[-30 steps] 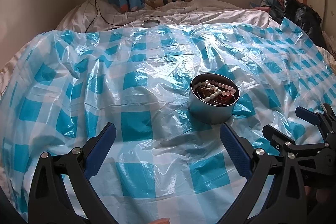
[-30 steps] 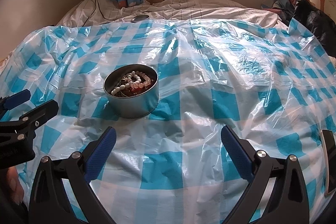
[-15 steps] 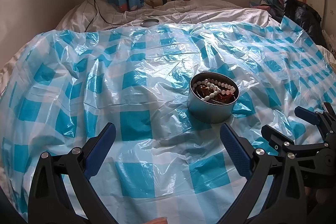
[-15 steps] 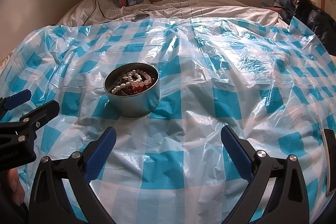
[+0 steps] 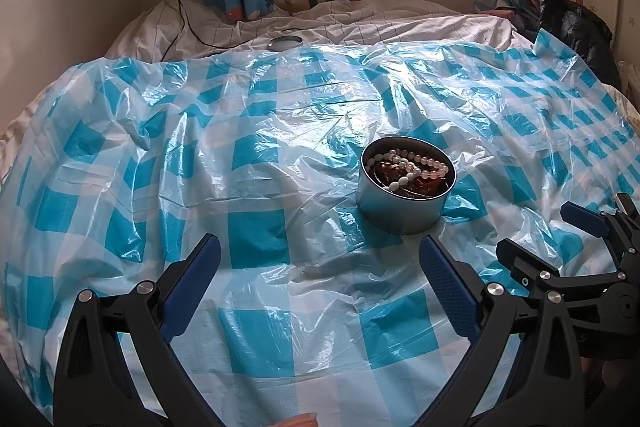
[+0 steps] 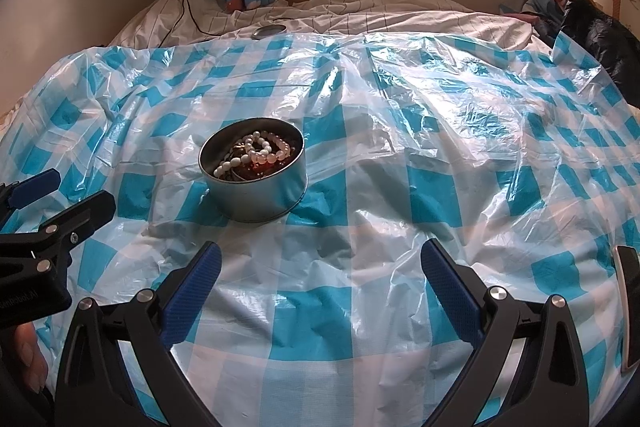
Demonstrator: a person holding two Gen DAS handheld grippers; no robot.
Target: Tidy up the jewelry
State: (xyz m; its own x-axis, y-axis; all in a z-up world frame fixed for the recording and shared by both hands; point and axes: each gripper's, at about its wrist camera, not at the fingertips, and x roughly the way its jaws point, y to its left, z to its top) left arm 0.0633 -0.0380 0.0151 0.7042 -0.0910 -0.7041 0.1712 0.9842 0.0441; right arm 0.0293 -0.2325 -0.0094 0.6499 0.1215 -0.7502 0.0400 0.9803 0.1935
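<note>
Jewelry [image 5: 408, 169] lies inside a round metal tin [image 5: 402, 211], which stands on the blue and white checked plastic sheet [image 5: 256, 163] spread over the bed. From the left gripper [image 5: 320, 279] the tin is ahead and a little to the right, just beyond its right fingertip. From the right gripper [image 6: 320, 279] the same tin [image 6: 256, 195] is ahead and to the left, past its left fingertip. Both grippers have their jaws spread wide and hold nothing; they hover low over the sheet, near the tin but not touching it.

In the tin I see a string of white beads [image 6: 256, 155] on top, and under it some amber or reddish pieces [image 6: 260, 169]; the strands seem tangled, and I cannot tell how many pieces there are. A round metal lid [image 6: 269, 31] lies far ahead, just beyond the far edge of the sheet.

I judge that the task is at its beginning: nothing is taken out of the tin, and no piece lies on the sheet. The next move probably calls for one gripper to steady the tin by its wall, because the soft bed and the slippery plastic can let it tip or slide. The other gripper should then come down from above, close on the white beads, and lift slowly so that other pieces do not come with them.
</note>
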